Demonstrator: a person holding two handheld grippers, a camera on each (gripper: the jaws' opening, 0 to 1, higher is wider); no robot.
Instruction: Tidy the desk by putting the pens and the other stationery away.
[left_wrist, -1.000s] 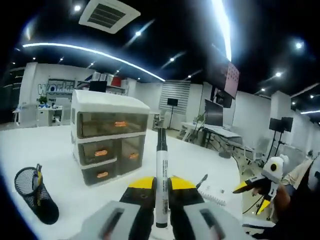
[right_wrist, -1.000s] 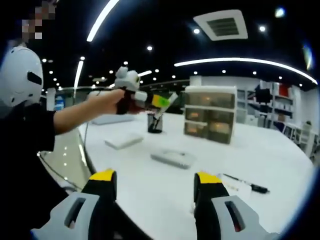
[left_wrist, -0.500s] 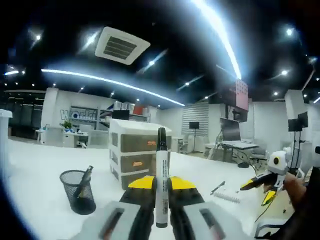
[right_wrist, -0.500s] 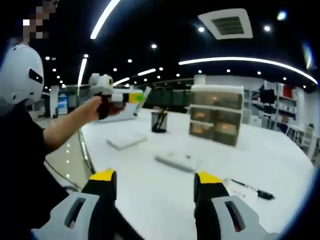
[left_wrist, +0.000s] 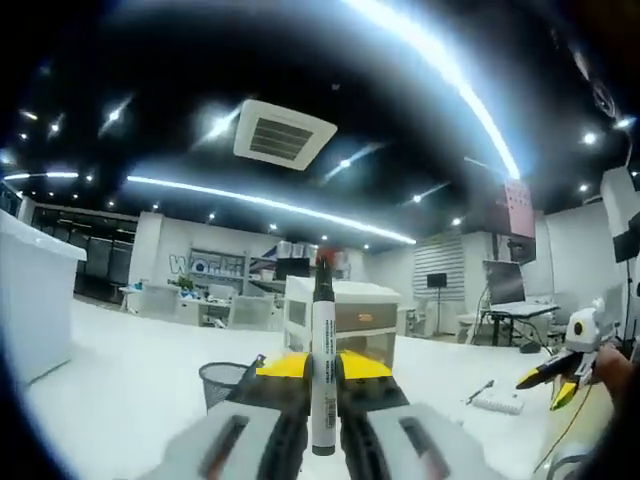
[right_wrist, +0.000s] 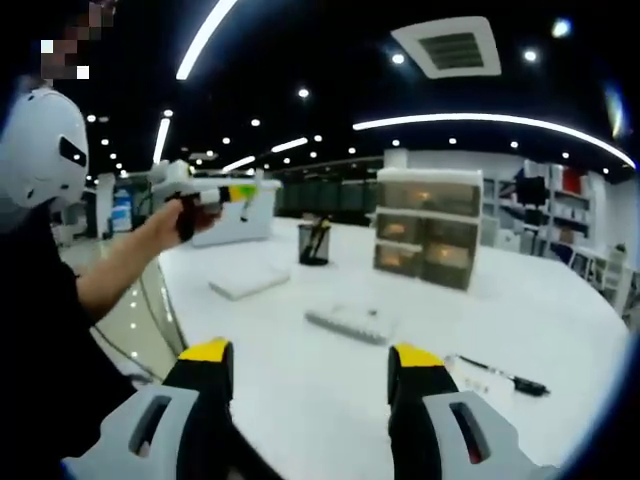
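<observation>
left hand-held gripper (left_wrist: 322, 375): clamped, raised | right hand-held gripper (right_wrist: 310, 372): jaws apart

A dark ceiling carries long curved light strips (right_wrist: 490, 122), small spotlights and a square air vent (left_wrist: 284, 133). White walls close the far side, with shelving (right_wrist: 548, 200) at far right. Desks with monitors (left_wrist: 515, 308) stand on the right, and a white counter (left_wrist: 35, 290) at near left.

The left gripper view looks low across the desk (left_wrist: 120, 390) at the drawers (left_wrist: 350, 330). The right gripper view faces them (right_wrist: 425, 242) from farther back.
</observation>
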